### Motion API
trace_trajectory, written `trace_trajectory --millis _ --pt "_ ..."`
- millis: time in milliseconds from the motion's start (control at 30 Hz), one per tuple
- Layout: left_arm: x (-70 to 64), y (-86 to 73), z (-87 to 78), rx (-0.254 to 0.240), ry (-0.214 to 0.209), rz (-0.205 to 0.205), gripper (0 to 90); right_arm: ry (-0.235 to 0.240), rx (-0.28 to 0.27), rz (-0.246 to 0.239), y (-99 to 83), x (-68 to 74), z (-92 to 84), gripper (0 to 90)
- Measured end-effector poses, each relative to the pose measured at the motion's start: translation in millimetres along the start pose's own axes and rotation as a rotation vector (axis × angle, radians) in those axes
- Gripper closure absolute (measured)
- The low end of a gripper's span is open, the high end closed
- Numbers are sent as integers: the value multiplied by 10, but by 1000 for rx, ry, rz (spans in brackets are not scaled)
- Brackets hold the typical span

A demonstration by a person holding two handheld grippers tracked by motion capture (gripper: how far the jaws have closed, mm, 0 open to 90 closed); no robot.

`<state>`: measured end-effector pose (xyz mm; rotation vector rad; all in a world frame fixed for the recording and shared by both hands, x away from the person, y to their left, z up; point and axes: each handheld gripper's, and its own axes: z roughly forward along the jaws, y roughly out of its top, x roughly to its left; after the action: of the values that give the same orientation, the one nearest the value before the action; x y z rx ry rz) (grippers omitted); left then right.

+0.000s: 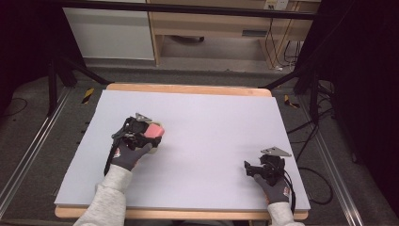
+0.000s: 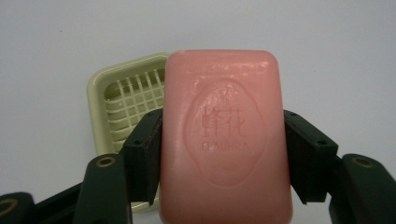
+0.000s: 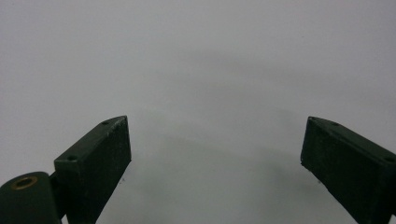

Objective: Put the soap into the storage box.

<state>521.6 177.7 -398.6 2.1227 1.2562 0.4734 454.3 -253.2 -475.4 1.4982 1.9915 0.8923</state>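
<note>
— So, what has the left gripper [image 2: 223,154] got?

— A pink soap bar [image 2: 224,135]. Its 2 black fingers [image 2: 145,154] press on the bar's 2 long sides, one on each, so the bar is clamped between them. The stamped face of the bar, with its oval emblem, is turned toward the left gripper view's camera.

— And where does that put the soap on the counter?

— In the high view the bar [image 1: 154,129] sits at the tip of the left gripper [image 1: 149,134], over the left half of the pale grey counter [image 1: 211,122], about midway between the near and far edges. The gloved left hand [image 1: 129,153] wraps the gripper body from below.

— Anything close to it?

— A pale green soap dish [image 2: 123,105] with a grid of ribs inside. It lies on the counter just behind the bar, and the bar covers its right part in the left gripper view. Whether bar and dish touch, I cannot tell.

— What about the other side?

— The right gripper [image 1: 254,170] is near the counter's near right corner, well apart from the soap, held by the right hand [image 1: 275,186]. In the right gripper view its fingers [image 3: 100,163] stand wide, with bare counter [image 3: 210,70] between them.
</note>
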Motion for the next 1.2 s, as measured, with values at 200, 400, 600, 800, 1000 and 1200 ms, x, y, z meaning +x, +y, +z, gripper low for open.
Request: trace_trajectory --millis 200,400,600,800,1000,1200 --pt "44 0 13 -1 10 -10 373 -2 -1 0 1 0 0 88" --pt "79 6 32 -13 21 -25 373 -1 -1 0 1 0 0 88" --pt "109 12 68 -22 40 -29 373 -2 1 -3 -1 2 3 88" --pt "158 22 110 -17 42 -42 373 -3 2 -3 0 7 4 88" --pt "198 23 161 -14 47 -48 373 -1 5 -1 0 10 5 88" --pt "245 25 224 -12 58 -55 373 -2 5 -2 -1 11 8 88"
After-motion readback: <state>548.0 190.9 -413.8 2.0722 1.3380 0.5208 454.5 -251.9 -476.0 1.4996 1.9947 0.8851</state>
